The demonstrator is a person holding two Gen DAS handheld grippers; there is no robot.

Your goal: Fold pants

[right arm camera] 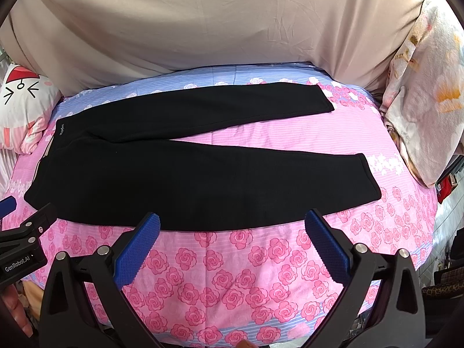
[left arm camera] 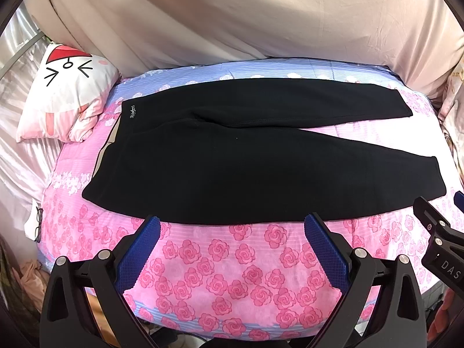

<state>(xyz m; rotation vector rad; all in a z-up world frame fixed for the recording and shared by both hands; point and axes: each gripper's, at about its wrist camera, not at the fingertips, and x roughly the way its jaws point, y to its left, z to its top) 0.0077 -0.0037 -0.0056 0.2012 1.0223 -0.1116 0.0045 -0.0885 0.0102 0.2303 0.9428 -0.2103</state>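
Black pants (left arm camera: 220, 159) spread flat across the middle of the frame on a bed, unfolded, waistband toward the left, both legs running to the right and parting into a narrow V. Small pale logo (left arm camera: 132, 111) near the waistband at the upper left corner of the garment. Far leg cuff (left arm camera: 404, 103) at right centre, near leg cuff (left arm camera: 438, 177) lower and further right.

Beneath, a quilt (left arm camera: 232, 275) printed with pink roses, striped lavender along its far edge. White cartoon-cat pillow (left arm camera: 66, 92) at the upper left of the frame, just beside the waistband end but apart from it. Beige sheet (left arm camera: 246, 14) draped across the whole top. In the right wrist view, a pale floral blanket (right arm camera: 429, 87) bunched at the upper right.

Left hand-held gripper (left arm camera: 232, 232) at bottom centre, blue pads spread wide, empty, tips just short of the near edge of the pants. Right hand-held gripper (right arm camera: 232, 226) likewise spread wide and empty, at the near hem; its black frame also at the right edge of the left wrist view.
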